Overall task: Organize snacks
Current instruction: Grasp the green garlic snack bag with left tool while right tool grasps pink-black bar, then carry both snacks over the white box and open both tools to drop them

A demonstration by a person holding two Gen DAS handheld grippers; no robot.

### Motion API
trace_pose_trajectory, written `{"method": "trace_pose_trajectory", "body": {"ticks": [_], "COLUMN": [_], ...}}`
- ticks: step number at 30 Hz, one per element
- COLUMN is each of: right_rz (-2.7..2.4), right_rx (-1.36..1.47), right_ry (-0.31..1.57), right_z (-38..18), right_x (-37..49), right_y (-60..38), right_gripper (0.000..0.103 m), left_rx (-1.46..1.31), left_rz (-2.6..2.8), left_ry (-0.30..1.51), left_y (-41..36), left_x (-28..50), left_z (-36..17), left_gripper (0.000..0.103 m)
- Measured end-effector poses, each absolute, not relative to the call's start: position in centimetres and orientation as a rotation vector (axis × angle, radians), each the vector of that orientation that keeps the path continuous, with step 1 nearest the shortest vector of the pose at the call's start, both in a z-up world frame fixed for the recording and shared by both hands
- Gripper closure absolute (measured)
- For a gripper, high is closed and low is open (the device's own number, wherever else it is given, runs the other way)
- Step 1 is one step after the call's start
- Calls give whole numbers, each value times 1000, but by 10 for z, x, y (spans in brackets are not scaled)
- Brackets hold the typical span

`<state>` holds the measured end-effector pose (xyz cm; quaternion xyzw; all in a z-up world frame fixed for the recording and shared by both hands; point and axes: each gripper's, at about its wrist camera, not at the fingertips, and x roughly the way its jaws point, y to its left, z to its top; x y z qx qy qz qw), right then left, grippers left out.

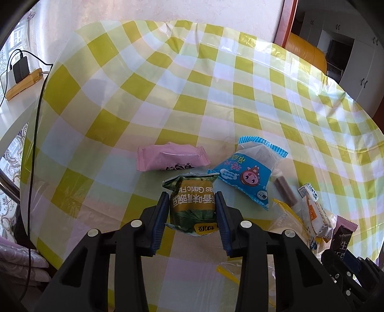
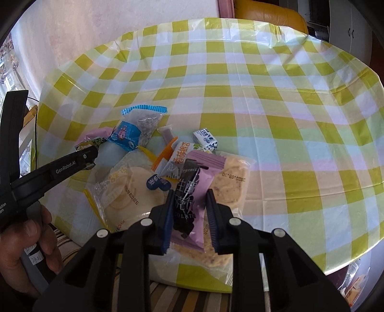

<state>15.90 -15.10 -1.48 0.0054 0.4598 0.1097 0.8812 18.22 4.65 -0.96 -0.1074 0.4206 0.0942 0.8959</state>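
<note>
Yellow-checked plastic tablecloth (image 1: 192,96) covers the table by a pale wall (image 1: 144,14). Left gripper (image 1: 192,208) pinches a green pea packet (image 1: 192,204); right gripper (image 2: 189,208) clamps a purple chocolate packet (image 2: 192,192).

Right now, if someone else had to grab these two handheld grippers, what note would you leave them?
Left gripper: shut on the green garlic-pea snack packet.
Right gripper: shut on the purple-and-black chocolate wrapper.
On the yellow checked tablecloth: pink wrapped bar, blue rice-snack bag, clear-wrapped round cakes, small blue-and-white candy.
Done: two snacks picked.
Left: nothing looks grouped yet; place both, then sort the pile.
</note>
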Motion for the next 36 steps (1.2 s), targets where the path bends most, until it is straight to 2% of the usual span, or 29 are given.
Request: {"method": "trace_pose_trajectory", "body": {"ticks": [15, 24, 30, 36], "right_rz": [227, 232, 220, 147], "right_rx": [9, 65, 105, 139], "right_ry": [935, 920, 909, 909], "right_z": [-11, -8, 4, 13], "right_x": [153, 151, 144, 130], "right_y": [-151, -172, -190, -233], "right_gripper": [77, 77, 77, 77], "left_rx": [-237, -241, -229, -207], "left_rz": [206, 206, 127, -50], "left_ry": [853, 779, 734, 736], "left_y": [48, 39, 16, -41], "left_x": [179, 171, 160, 144], "left_z": [-7, 8, 26, 37], "left_gripper": [66, 67, 67, 67]}}
